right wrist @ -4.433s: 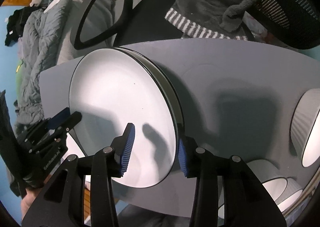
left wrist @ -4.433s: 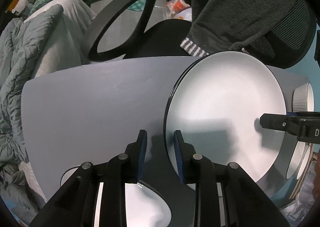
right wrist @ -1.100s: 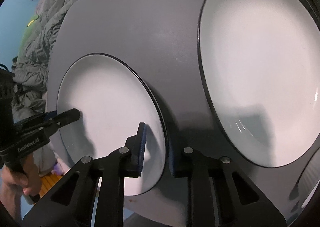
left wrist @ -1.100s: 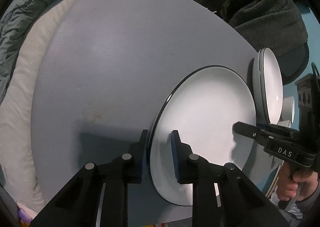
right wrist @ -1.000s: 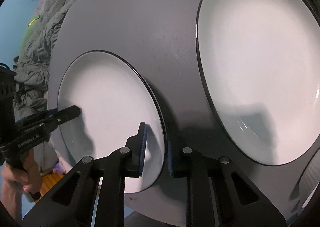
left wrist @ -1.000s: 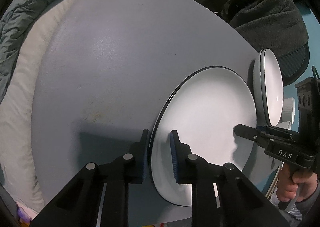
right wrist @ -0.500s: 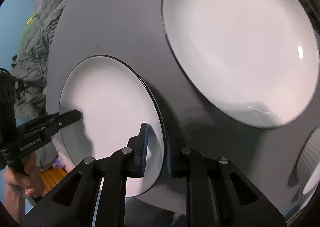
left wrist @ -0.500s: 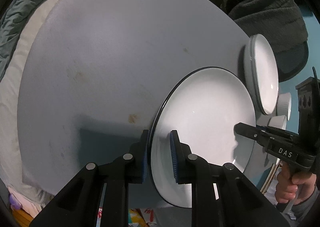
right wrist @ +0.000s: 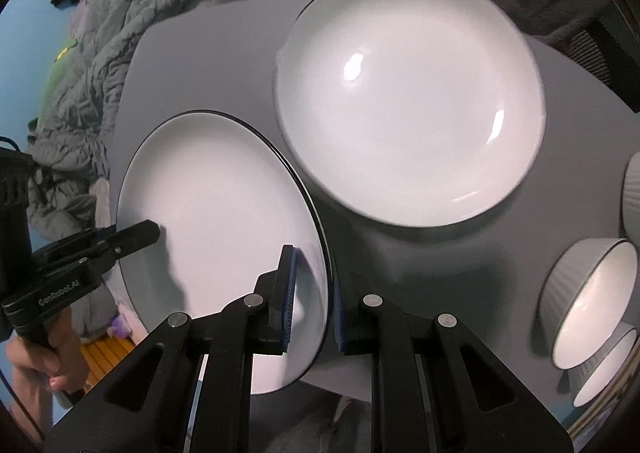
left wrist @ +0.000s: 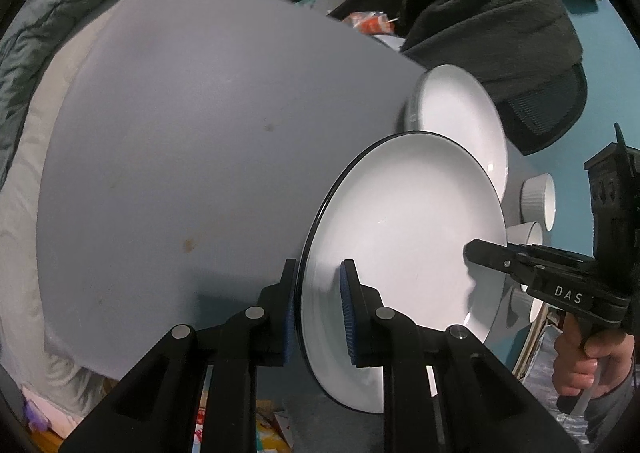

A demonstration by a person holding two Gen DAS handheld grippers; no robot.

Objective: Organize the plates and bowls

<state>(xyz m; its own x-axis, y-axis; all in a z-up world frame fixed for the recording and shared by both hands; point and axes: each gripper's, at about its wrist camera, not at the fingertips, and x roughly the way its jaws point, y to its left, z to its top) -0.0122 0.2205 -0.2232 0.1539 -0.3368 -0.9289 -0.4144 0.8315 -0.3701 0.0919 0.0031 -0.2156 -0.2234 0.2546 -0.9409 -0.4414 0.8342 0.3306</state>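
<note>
A: Plate (left wrist: 404,221) first, left wrist view. Left gripper (left wrist: 318,305) is clamped on its near rim, one pad under, one on the white face. Right gripper (left wrist: 486,253) pinches the opposite rim, a hand (left wrist: 580,357) on its grip.

B: So both hold the one plate. Where is it relative to the worktop (left wrist: 200,141)?

A: Off the surface, by the look of it, and hanging partly past the near edge. Stack of plates (left wrist: 460,121) sits beyond it, toward the far right corner. Small ribbed bowls (left wrist: 540,201) just past that.

B: Right wrist view?

A: Same plate (right wrist: 216,221), right gripper (right wrist: 312,305) closed on the rim nearest the camera, left gripper (right wrist: 138,237) biting the far rim. Stack (right wrist: 408,101) lies flat just beyond, apart from the carried plate. Bowls (right wrist: 592,293) cluster at the right edge, nested pair lowest.

B: Step in hand?

A: Carrying, I'd judge: a two-handed transfer headed for the stack.

B: Next move needs what?

A: Keep both grips even so the plate stays level, bring it over the stack, centre rim to rim, lower it until it seats, then let both grippers release together. Uneven release would likely tip it or clatter it sideways.
</note>
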